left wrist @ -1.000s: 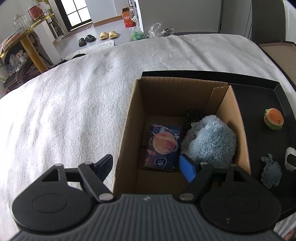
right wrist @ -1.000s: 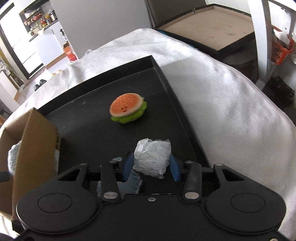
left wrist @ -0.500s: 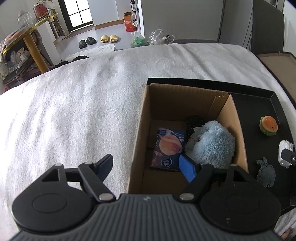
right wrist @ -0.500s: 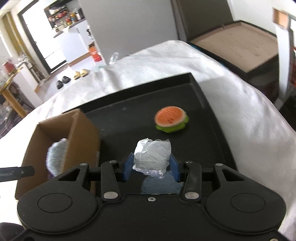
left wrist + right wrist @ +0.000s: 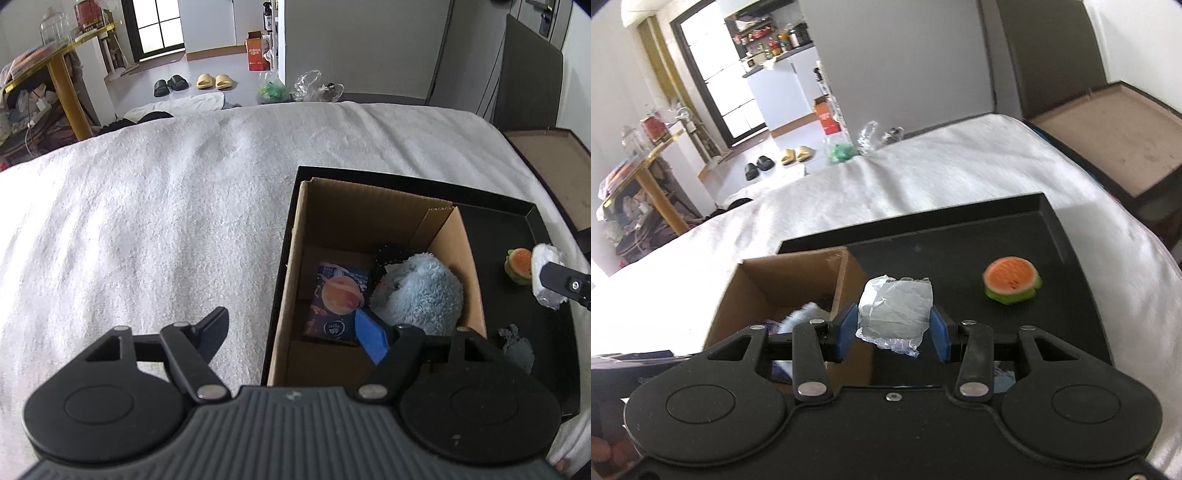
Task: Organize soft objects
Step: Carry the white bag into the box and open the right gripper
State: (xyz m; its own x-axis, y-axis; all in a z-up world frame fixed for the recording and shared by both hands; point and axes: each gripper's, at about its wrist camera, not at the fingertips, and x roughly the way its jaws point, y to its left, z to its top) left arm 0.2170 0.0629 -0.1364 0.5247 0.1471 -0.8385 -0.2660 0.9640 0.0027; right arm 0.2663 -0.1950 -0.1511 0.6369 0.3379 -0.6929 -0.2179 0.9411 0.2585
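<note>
The right gripper (image 5: 893, 332) is clenched on a crumpled white soft packet in clear plastic wrap (image 5: 894, 311), its blue-padded fingers (image 5: 846, 330) pressing the packet's two opposite sides; the packet is carried in the air above the shallow black tray (image 5: 1082, 314), near the right-hand wall of the open brown cardboard box (image 5: 798, 284). In the left wrist view the same packet (image 5: 546, 275) appears at the far right, clear of the tray floor. The packet looks light and compliant: the wrap is creased and bulges between the pads, so it is judged to deform rather than resist, and the film may be slippery. A hold across the middle of its bulk, as shown, is judged more secure than a hold on the loose film hanging at the lower edge. The packet is roughly blocky, with its longer dimension running across the gap from pad to pad and its loose wrap edge pointing down; no clear front or top can be told. The left gripper (image 5: 291, 332) is released, fingers spread wide and grasping nothing, straddling the near left wall of the box. The box already holds a fluffy pale blue plush toy (image 5: 421, 295) and a dark blue flat packet printed with an orange planet (image 5: 338, 299). A small orange-and-green burger-shaped plush (image 5: 1012, 280) and a small grey-blue fabric piece (image 5: 517, 347) lie on the tray, outside the box
</note>
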